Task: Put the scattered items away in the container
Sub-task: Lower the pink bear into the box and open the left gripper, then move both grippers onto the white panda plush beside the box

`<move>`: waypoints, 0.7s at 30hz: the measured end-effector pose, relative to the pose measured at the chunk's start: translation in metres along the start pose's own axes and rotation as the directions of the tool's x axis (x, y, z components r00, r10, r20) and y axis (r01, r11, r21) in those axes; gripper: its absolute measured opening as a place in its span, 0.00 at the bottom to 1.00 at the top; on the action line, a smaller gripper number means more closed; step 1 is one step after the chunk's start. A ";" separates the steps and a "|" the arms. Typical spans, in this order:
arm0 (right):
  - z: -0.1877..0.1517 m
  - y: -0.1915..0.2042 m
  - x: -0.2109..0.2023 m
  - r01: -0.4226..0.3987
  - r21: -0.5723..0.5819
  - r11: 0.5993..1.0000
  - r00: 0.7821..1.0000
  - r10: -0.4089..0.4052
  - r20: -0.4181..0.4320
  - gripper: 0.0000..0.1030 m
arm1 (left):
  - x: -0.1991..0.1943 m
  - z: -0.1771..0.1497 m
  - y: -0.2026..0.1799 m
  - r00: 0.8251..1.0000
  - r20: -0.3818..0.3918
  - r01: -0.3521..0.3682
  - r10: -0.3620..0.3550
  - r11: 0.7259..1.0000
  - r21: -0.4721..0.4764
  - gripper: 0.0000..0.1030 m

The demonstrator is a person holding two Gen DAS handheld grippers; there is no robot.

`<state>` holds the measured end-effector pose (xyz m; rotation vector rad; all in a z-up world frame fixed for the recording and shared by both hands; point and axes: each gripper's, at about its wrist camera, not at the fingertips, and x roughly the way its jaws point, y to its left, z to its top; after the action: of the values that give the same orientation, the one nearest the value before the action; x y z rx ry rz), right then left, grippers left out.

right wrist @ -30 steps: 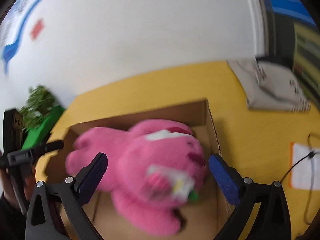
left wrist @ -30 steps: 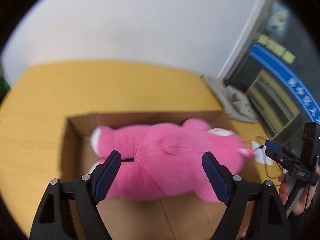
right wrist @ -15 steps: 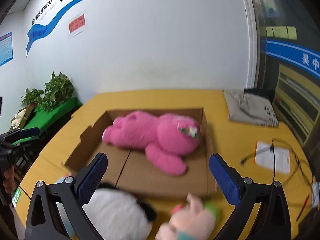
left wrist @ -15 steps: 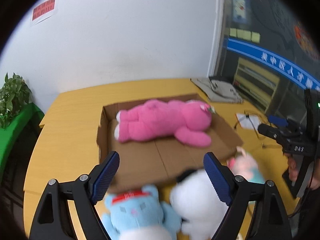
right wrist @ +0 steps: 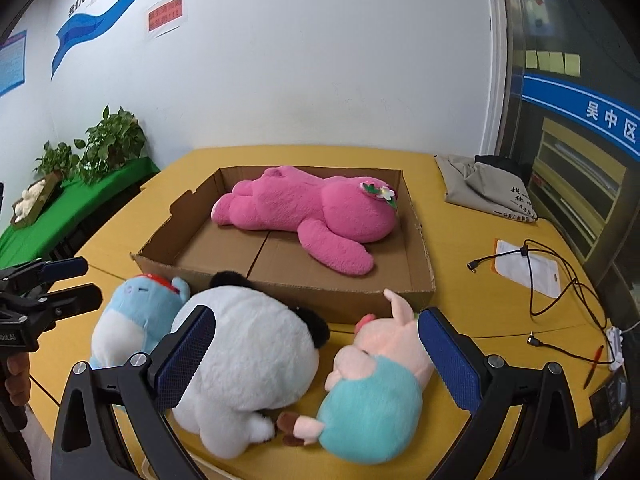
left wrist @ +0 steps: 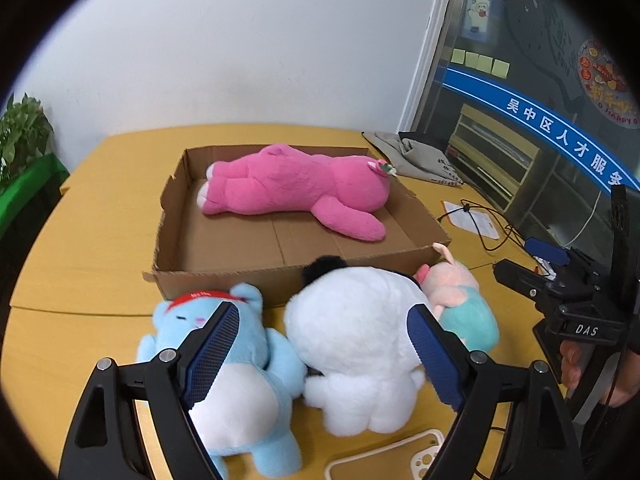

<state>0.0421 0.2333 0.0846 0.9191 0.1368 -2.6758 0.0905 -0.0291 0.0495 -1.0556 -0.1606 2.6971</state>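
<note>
A pink plush bear (left wrist: 296,190) (right wrist: 312,212) lies inside the shallow cardboard box (left wrist: 224,276) (right wrist: 280,284) on the yellow table. In front of the box lie a blue bear plush (left wrist: 248,368) (right wrist: 136,308), a white panda plush (left wrist: 356,344) (right wrist: 248,352) and a pink pig plush in teal clothes (left wrist: 464,300) (right wrist: 376,384). My left gripper (left wrist: 322,356) is open and empty above the blue bear and the panda. My right gripper (right wrist: 316,356) is open and empty above the panda and the pig.
A grey cloth bag (right wrist: 488,188) lies at the table's back right. A black cable (right wrist: 552,280) and a white packet (right wrist: 524,268) lie on the right. Green plants (right wrist: 108,148) stand on a green stand at the left. A white-rimmed object (left wrist: 384,460) lies near the front.
Both grippers have pulled back from the box toward the table's front. The pink bear stays in the box. The three other plush toys have come into view.
</note>
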 end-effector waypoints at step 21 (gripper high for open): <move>-0.011 0.005 0.005 -0.019 0.000 1.000 0.999 0.019 -0.026 1.00 | 0.015 -0.009 -0.011 0.997 -0.024 0.077 -0.077 0.997 -0.015 0.84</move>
<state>0.0461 0.2296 0.0731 0.9503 0.1334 -2.6476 0.0886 -0.0142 0.0352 -1.0642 -0.2113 2.6169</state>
